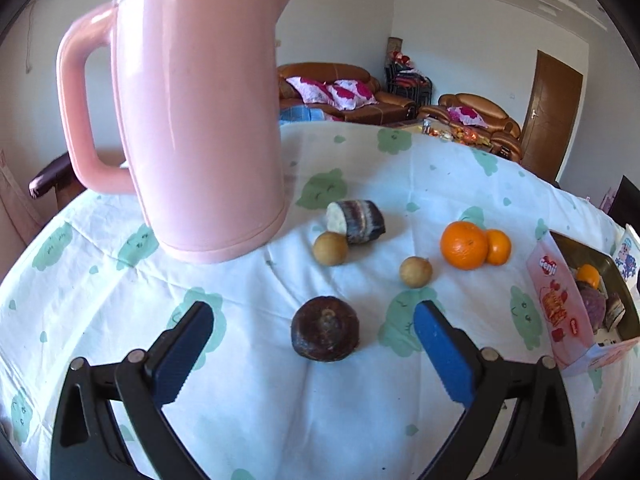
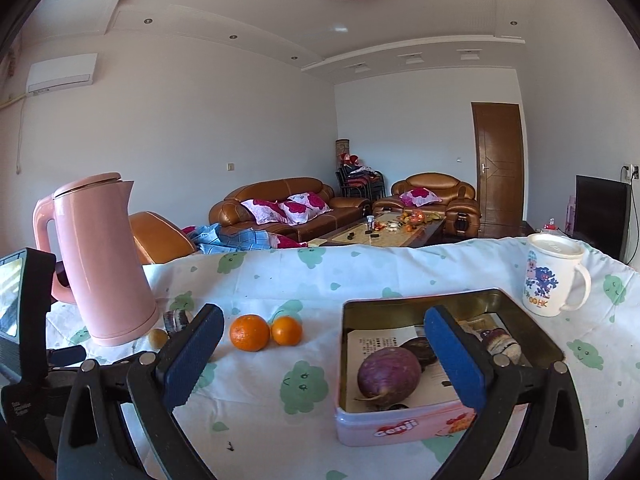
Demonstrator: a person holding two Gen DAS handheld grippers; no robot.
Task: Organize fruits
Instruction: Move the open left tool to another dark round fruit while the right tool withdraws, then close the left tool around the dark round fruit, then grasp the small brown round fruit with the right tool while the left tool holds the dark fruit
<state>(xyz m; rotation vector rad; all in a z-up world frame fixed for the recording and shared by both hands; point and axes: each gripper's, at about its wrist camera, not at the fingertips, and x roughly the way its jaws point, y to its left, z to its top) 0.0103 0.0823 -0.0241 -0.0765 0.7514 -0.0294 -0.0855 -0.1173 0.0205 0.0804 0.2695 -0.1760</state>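
Just ahead of the left hand-held gripper [image 1: 314,346] – jaws spread wide, empty, framing the dark round fruit [image 1: 325,329] on the desk [image 1: 248,360] – apparently lined up to grab it for the tin [image 2: 400,428], over which the right hand-held gripper [image 2: 324,354] hovers released

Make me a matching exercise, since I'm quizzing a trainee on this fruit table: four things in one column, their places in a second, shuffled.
Things:
1. pink kettle
2. dark round fruit
3. purple round vegetable
4. white mug

Places:
A. inside the tin box
B. on the cloth in front of the open left claw
C. on the cloth just beyond the tin's far right corner
D. beside the cut cane piece

Pairs: 1-D, 2-B, 3-A, 4-C
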